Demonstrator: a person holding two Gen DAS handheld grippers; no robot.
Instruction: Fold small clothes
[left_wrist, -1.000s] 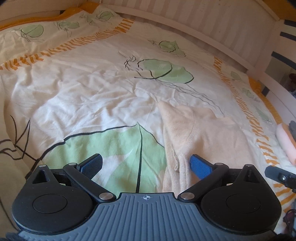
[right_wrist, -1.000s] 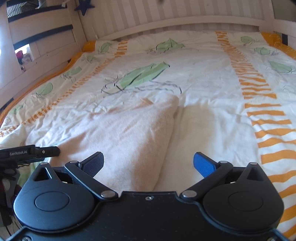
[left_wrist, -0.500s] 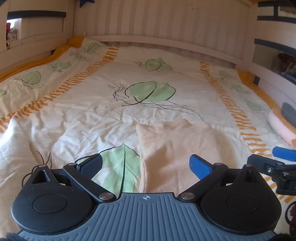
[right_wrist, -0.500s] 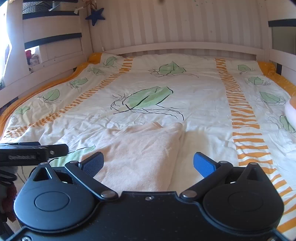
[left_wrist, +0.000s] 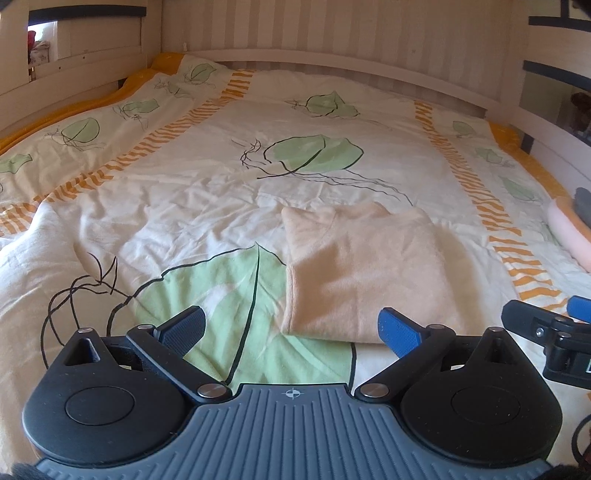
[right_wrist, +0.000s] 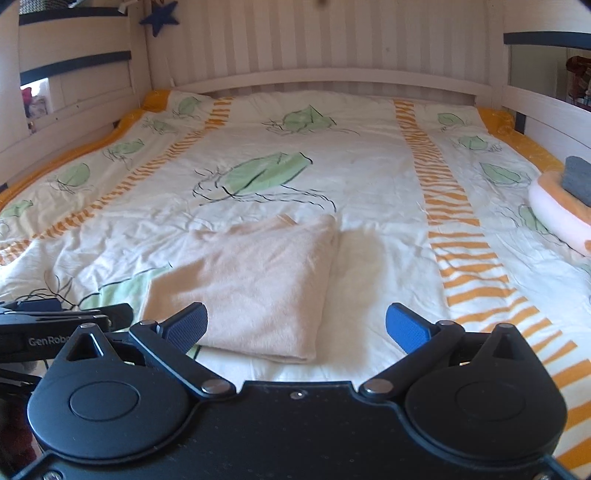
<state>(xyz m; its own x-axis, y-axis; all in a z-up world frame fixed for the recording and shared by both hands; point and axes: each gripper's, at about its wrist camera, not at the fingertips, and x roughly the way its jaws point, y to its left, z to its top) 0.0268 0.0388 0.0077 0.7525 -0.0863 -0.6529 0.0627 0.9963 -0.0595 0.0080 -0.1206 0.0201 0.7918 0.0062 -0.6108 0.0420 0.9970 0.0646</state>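
The left claw (left_wrist: 291, 326) hangs low over the bed (left_wrist: 207, 192), its fingers spread wide with nothing between them. Its dark finger sits over a big green leaf print (left_wrist: 236, 291) at 7 o'clock on the duvet. At 5 o'clock from the bed's middle lies the folded peach garment (left_wrist: 365, 273), flat on the duvet, its near edge just beyond the blue fingertip. In the right wrist view the right claw (right_wrist: 297, 326) is likewise spread and empty, with the garment's near corner just past its dark finger. At 3 o'clock, by the bed's edge, a grey item (right_wrist: 578, 181) rests on a pale pink-and-orange roll (right_wrist: 554, 218).
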